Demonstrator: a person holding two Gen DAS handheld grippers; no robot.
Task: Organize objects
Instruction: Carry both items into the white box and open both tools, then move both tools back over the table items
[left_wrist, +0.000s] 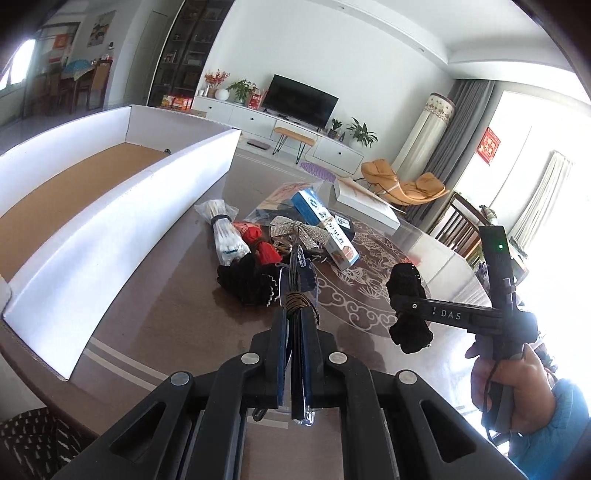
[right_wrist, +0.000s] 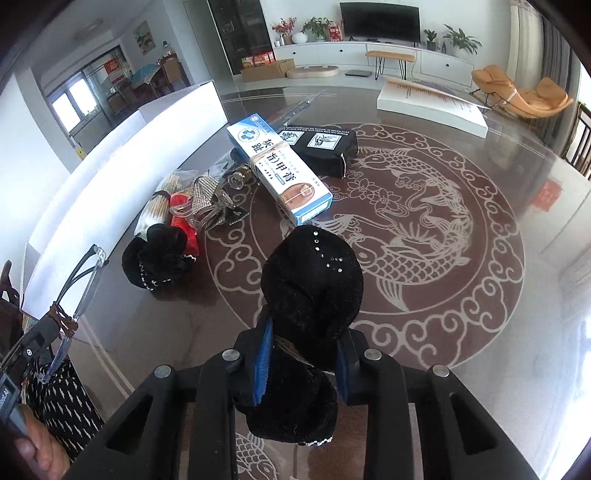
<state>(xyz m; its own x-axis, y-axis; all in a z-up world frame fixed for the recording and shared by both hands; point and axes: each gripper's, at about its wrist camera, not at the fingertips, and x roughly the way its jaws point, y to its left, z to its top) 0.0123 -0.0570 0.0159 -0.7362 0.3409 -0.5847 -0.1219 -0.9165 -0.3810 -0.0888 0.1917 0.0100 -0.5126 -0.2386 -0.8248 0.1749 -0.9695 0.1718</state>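
The left tongs are closed tight on a pair of clear-framed glasses bound with a brown band. The folded glasses stand edge-on between the fingers, their long axis running straight ahead along the tongs, with the far end poking out past the tips and the near end trailing back between the fingers. They hang clear above the brown surface.

The right tongs are clamped on a black velvet cloth bundle dotted with small rhinestones. The blue pads squeeze its narrow waist, so a round bulge swells forward beyond the tips and a second lump hangs back toward the camera; its long axis lies along the tongs. In the left view the same bundle is lifted above the patterned surface, held out sideways by a hand in a blue sleeve.

A pile of things lies on the surface: a second black cloth bundle, a bag of cotton swabs, a red packet, a glittery silver bow, a blue-and-white carton lying diagonally, and a black packet touching its far side. A long white box with a brown floor lies beside the pile, to its left.
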